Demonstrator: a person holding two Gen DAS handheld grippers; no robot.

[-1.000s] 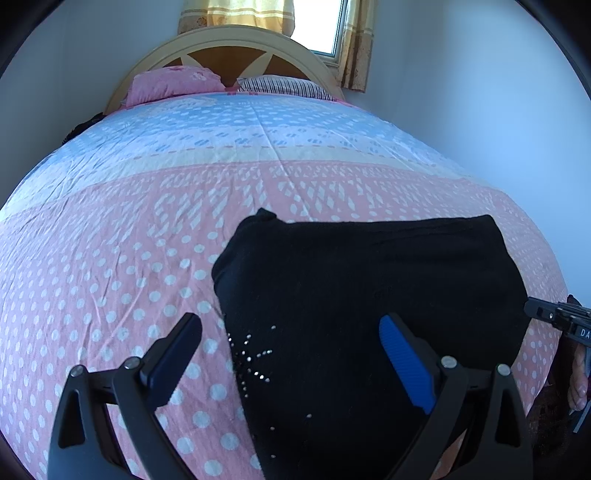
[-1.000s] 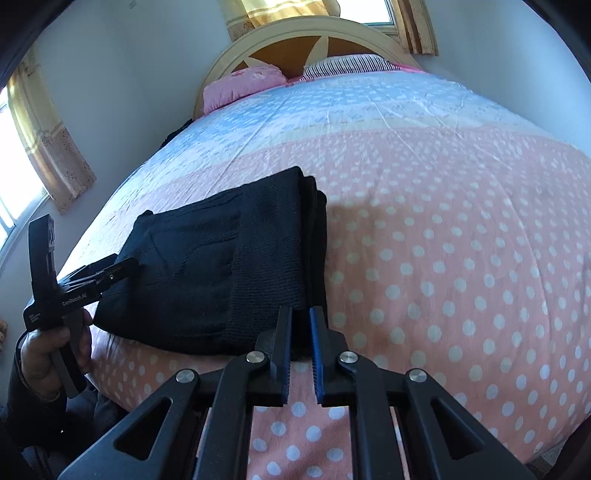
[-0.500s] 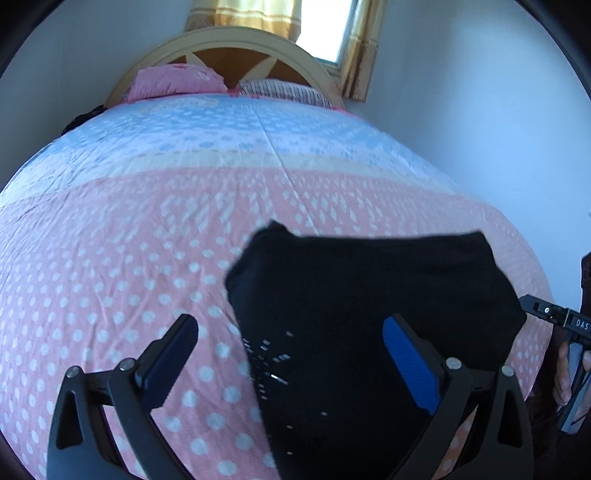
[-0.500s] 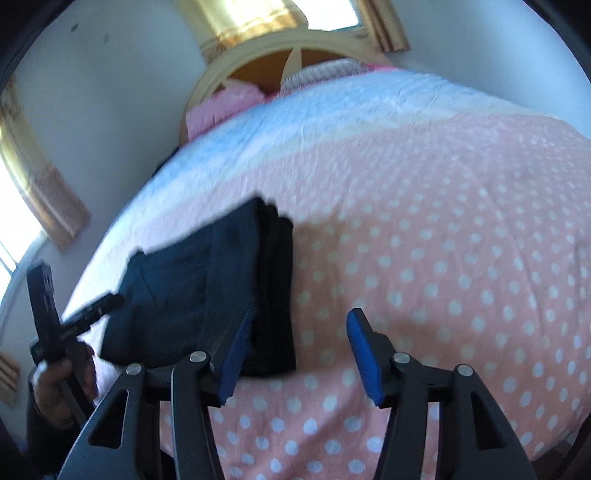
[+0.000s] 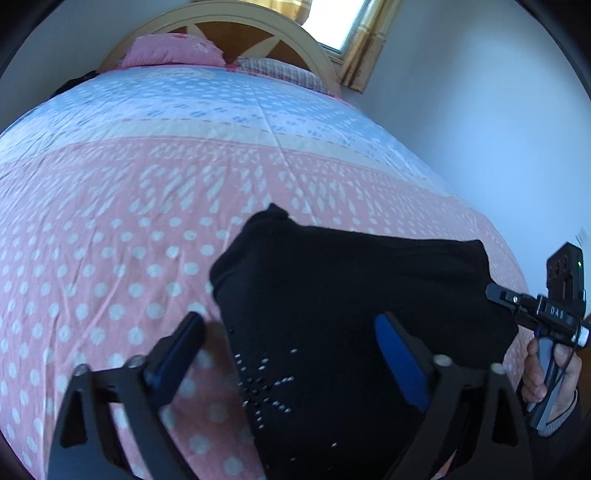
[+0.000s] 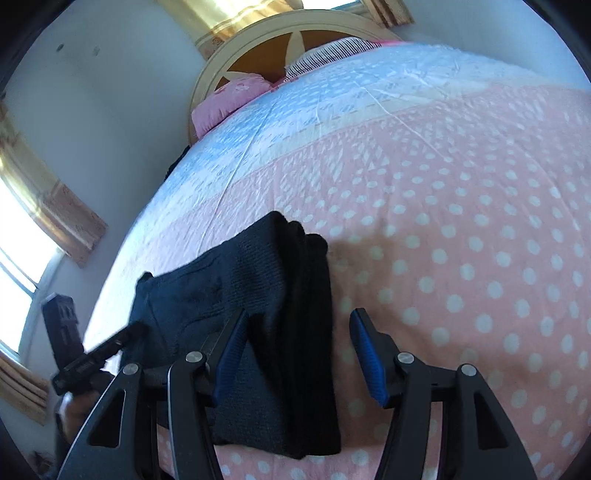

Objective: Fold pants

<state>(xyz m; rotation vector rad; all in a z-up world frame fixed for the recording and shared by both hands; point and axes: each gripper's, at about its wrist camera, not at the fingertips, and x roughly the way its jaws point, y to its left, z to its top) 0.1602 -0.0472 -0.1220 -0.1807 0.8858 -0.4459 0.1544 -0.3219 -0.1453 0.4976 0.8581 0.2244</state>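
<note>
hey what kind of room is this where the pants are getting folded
Most likely a home bedroom. The black pants lie folded on a bed with a pink and blue dotted bedspread, with pillows against a curved wooden headboard and a curtained window beside it.

Setting: a bedroom in a home. The landmark is a bed [image 5: 147,184] covered by a quilt [image 6: 461,221], pink with white dots over the near part and pale blue toward the head. At the head of the bed stands an arched cream and brown headboard [image 5: 255,33]. Against the headboard lie a pink pillow [image 5: 170,55] and a striped pillow [image 6: 332,51]. Behind the headboard is a window [image 5: 332,22] with yellow curtains [image 5: 365,48]. Plain white walls [image 5: 480,129] flank the bed.
</note>
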